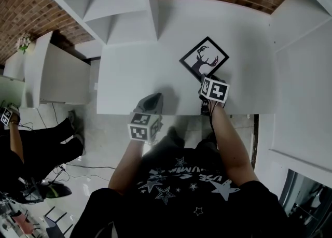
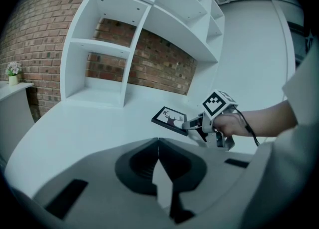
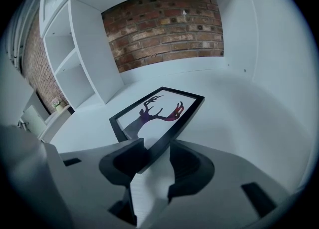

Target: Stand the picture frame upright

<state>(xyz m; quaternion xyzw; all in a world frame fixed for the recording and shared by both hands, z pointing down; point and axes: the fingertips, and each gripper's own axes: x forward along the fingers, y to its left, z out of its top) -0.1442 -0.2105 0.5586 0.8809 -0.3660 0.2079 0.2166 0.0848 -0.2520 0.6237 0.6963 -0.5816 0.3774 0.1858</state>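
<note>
While the left claw (image 2: 158, 143) hangs closed, the right claw (image 1: 204, 80) clamps the black square deer-print picture frame (image 1: 204, 58) by its corner nearest the white tabletop's (image 1: 135, 76) front edge.

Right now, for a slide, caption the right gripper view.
Right gripper grips the picture frame by its near edge.

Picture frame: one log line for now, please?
picture frame: not upright | right gripper: shut on it | left gripper: shut, empty
</note>
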